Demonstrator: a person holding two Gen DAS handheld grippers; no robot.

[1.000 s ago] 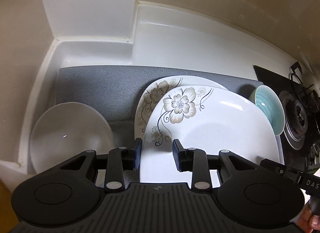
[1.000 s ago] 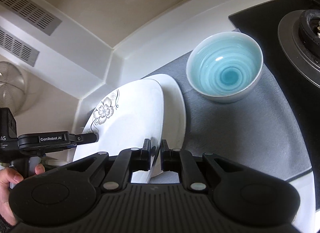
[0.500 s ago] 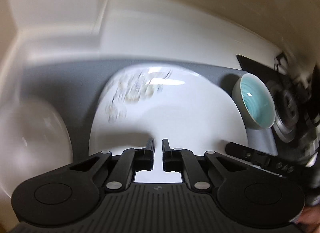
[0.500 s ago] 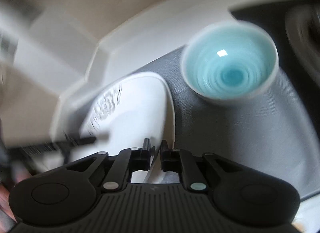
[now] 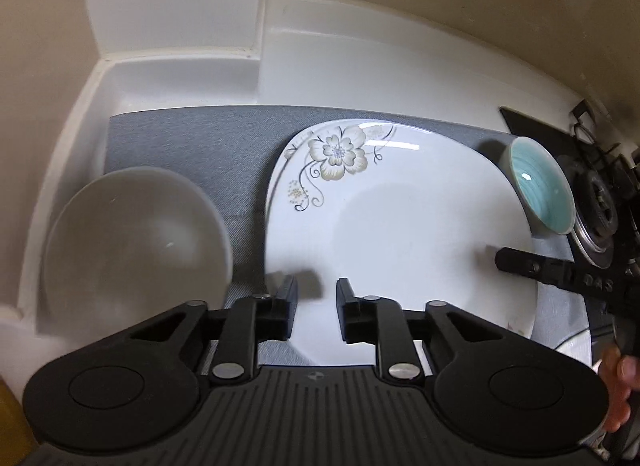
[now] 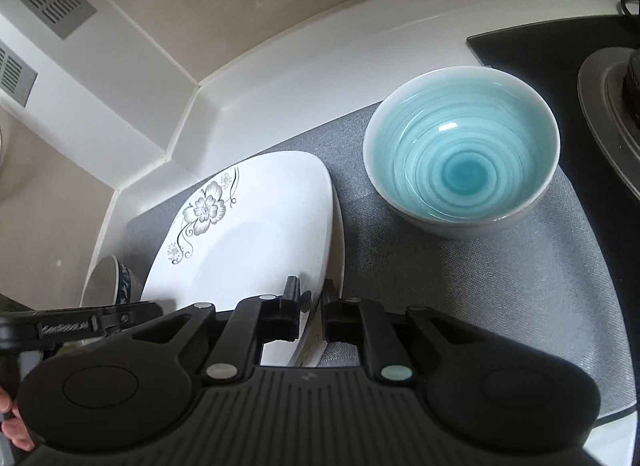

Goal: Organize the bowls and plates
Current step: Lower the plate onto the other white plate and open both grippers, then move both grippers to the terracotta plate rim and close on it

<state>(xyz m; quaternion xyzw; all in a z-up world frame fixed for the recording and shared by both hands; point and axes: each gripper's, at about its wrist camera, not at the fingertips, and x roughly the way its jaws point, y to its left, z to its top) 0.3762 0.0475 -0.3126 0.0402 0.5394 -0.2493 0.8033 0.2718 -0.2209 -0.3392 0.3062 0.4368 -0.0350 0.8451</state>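
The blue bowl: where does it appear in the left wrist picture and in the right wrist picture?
Left wrist: the blue bowl is at the right, just past the flowered plate's right edge.
Right wrist: the blue bowl is at upper centre-right, apart from the plate.
Shared landmark: the grey mat under both.
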